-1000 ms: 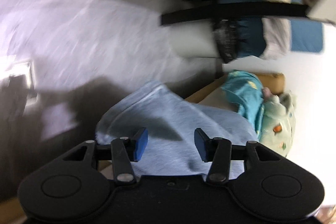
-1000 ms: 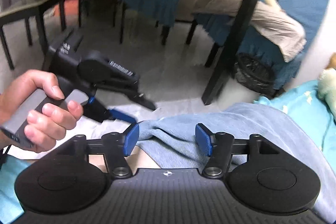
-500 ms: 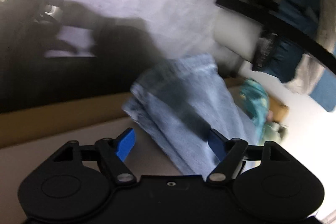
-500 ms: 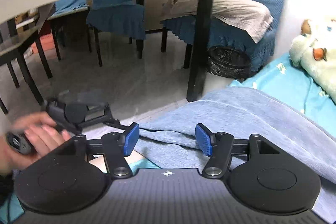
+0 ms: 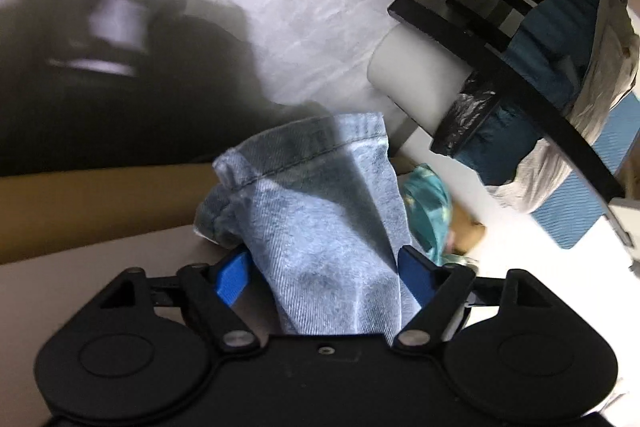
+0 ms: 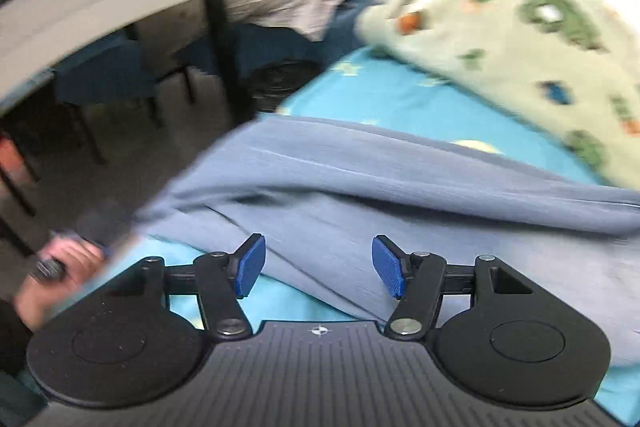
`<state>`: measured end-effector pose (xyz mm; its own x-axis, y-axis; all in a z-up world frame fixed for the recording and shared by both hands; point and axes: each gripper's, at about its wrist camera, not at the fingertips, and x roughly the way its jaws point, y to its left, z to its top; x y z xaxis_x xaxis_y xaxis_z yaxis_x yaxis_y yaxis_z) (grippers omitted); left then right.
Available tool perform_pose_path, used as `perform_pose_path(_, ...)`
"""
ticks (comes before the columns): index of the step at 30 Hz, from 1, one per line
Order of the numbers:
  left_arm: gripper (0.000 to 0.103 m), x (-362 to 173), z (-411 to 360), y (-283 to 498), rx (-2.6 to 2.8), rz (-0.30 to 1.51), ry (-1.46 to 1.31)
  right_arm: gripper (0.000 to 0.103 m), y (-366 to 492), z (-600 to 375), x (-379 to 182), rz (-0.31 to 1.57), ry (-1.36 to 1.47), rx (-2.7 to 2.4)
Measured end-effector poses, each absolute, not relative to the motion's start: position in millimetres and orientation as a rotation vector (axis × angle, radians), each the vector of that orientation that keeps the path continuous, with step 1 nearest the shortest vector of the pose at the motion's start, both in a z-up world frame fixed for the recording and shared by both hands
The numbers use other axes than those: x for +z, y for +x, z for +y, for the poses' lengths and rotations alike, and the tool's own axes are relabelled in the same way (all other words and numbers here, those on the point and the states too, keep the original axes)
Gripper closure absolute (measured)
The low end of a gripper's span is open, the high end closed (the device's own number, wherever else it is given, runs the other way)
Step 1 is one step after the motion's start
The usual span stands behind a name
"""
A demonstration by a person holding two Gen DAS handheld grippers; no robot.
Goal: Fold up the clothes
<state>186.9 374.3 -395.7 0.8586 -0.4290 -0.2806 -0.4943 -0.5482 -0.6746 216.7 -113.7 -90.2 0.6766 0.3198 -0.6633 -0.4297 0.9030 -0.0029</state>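
A light blue denim garment [image 5: 320, 211] hangs over the bed edge, its hemmed end pointing at the floor. My left gripper [image 5: 324, 275] is open with the denim lying between its blue pads, not pinched. In the right wrist view the same garment [image 6: 400, 187] lies spread across a turquoise bed sheet [image 6: 384, 95]. My right gripper [image 6: 318, 263] is open and empty just above the cloth's near edge. The hand on the left gripper's handle [image 6: 60, 263] shows at lower left.
A pale green patterned blanket [image 6: 520, 27] lies at the far right of the bed. A grey table with black legs [image 6: 216, 27], blue chairs and a black-lined bin [image 5: 472, 123] stand beyond the bed. The bed's tan frame edge [image 5: 100, 199] runs at left.
The left gripper has opened wider and moved onto the denim end. The right gripper has swung right, over the bed, and stays open.
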Motion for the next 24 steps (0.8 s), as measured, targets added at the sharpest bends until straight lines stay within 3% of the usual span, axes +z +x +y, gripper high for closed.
perform_pose_path(3, 0.037, -395.2, 375.9, 195.6, 0.066, 0.635, -2.194, 0.042, 200.8, -144.6, -94.9, 0.727, -0.160, 0.312)
perform_pose_path(8, 0.075, -375.3, 389.1, 221.2, 0.081, 0.683, -1.943, 0.041, 181.4, -184.6, -88.4, 0.736, -0.035, 0.194)
perform_pose_path(9, 0.087, -363.9, 391.7, 227.1, 0.101, 0.709, -1.855, 0.041, 179.8, -191.2, -86.2, 0.725, -0.023, 0.184)
perform_pose_path(10, 0.090, -351.3, 394.2, 232.9, 0.122, 0.733, -1.766, 0.041, 178.4, -197.8, -83.9, 0.712, -0.011, 0.175)
perform_pose_path(17, 0.095, -207.4, 392.1, 262.5, 0.237, 0.731, -1.126, 0.041, 171.7, -237.8, -68.4, 0.625, 0.101, 0.121)
perform_pose_path(24, 0.096, -68.4, 320.1, 282.6, 0.224, 0.616, -0.649, 0.042, 170.9, -277.9, -68.6, 0.554, 0.214, 0.069)
